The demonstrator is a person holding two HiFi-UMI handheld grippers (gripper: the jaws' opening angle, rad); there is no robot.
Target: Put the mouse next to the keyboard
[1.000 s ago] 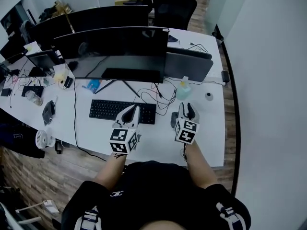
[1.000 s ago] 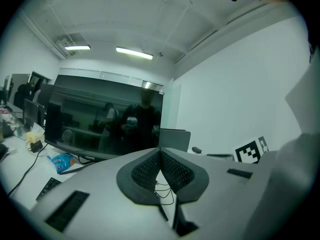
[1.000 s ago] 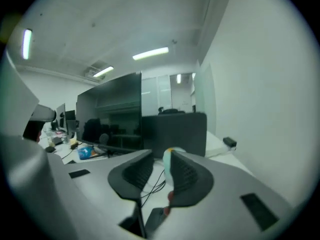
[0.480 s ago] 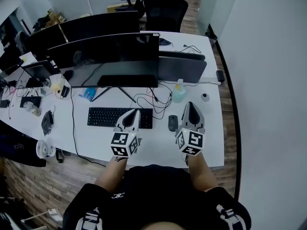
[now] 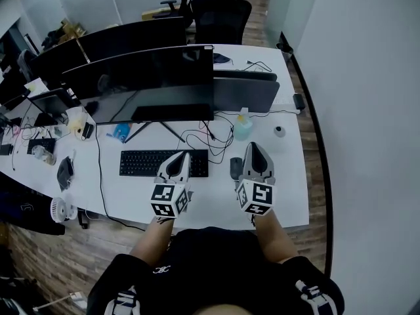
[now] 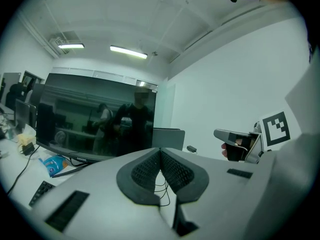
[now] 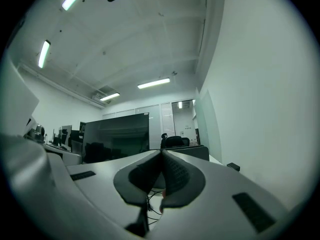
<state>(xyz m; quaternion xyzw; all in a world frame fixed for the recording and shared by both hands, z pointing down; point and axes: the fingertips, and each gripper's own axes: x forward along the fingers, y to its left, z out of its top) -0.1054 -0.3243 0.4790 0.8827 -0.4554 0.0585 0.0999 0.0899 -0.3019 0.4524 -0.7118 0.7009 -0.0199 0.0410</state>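
In the head view a dark mouse (image 5: pixel 236 168) lies on the white table (image 5: pixel 289 195), a short gap to the right of the black keyboard (image 5: pixel 147 163). My right gripper (image 5: pixel 253 148) hovers just right of the mouse, shut and empty, not touching it. My left gripper (image 5: pixel 182 157) hangs over the keyboard's right end, also shut with nothing in it. The left gripper view has its pads (image 6: pixel 150 168) pressed together, and the right gripper's (image 6: pixel 237 145) body off to the side. In the right gripper view the pads (image 7: pixel 175 173) meet too.
Two wide dark monitors (image 5: pixel 141 77) stand behind the keyboard, with loose black cables (image 5: pixel 210 136) and a pale green bottle (image 5: pixel 243 128) beside them. A small round item (image 5: pixel 279 131) sits at the right. Clutter and a small fan (image 5: pixel 59 209) fill the left end. The table's front edge is near my body.
My right gripper has drawn back off the mouse and shut, leaving the mouse lying free beside the keyboard. The left gripper has hardly moved.
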